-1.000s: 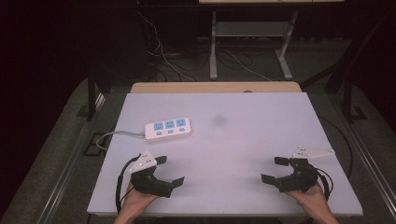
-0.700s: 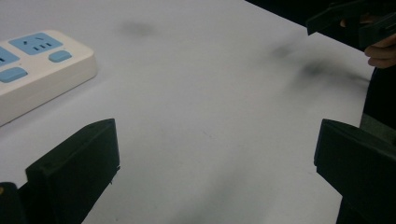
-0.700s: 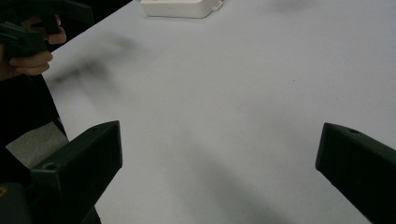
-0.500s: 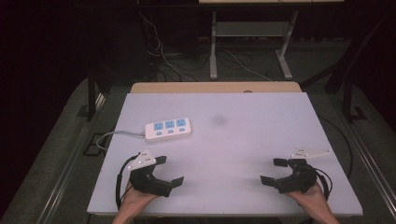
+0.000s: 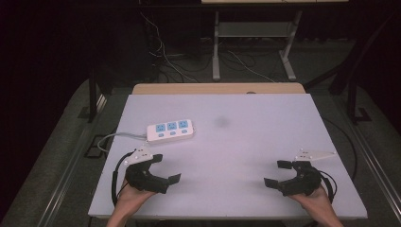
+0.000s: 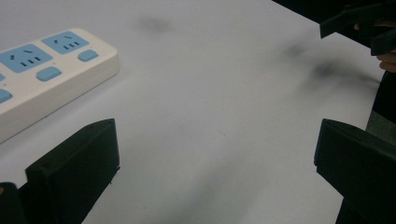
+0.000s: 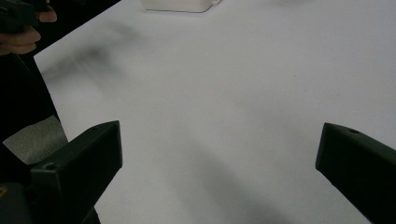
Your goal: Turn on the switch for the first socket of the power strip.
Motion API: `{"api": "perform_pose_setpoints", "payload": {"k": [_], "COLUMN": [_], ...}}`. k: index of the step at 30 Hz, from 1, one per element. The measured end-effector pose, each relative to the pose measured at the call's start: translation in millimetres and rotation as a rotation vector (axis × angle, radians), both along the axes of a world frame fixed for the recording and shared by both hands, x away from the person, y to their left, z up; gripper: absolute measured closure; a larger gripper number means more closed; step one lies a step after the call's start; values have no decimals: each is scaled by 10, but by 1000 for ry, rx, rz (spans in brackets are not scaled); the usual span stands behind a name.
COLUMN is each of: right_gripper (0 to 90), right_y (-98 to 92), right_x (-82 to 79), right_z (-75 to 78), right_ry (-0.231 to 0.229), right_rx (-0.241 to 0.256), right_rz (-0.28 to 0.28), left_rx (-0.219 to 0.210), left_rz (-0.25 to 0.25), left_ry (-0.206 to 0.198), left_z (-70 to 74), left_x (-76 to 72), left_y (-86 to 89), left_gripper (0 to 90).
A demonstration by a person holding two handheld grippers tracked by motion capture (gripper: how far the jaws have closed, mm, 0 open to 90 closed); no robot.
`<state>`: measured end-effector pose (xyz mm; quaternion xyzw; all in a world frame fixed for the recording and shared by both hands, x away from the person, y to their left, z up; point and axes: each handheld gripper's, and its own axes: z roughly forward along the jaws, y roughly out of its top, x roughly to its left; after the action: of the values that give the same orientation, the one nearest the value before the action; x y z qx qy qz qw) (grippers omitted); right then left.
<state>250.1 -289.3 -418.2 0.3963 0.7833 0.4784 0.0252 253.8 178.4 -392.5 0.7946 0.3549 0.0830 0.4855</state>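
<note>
A white power strip (image 5: 170,130) with blue sockets lies on the white table (image 5: 236,142), left of centre; it also appears at the upper left of the left gripper view (image 6: 46,70). My left gripper (image 5: 165,168) rests near the front left edge, just below the strip, jaws wide apart and empty. Near the front right edge my right gripper (image 5: 279,173) is open too, holding nothing. The strip's end (image 7: 180,4) peeks in at the top of the right gripper view.
The strip's grey cable (image 5: 111,139) runs off the table's left edge. A faint dark smudge (image 5: 221,121) marks the tabletop's middle. Beyond the far edge are a wooden strip (image 5: 217,88), metal stand legs (image 5: 216,56) and floor cables.
</note>
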Motion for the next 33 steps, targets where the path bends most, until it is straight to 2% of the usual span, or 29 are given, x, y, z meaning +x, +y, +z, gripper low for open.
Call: {"api": "perform_pose_setpoints", "payload": {"k": [14, 33], "right_gripper": [2, 2], "right_y": [-9, -10], "right_x": [0, -5], "right_z": [3, 4], "right_ry": [-9, -10], "right_rx": [-1, -4], "right_rz": [-8, -11], "left_rx": [45, 75], "left_rz": [-5, 12], "left_ry": [6, 19], "left_z": [128, 286], "left_x": [103, 251], "left_y": [59, 206], "left_gripper": [0, 0]}}
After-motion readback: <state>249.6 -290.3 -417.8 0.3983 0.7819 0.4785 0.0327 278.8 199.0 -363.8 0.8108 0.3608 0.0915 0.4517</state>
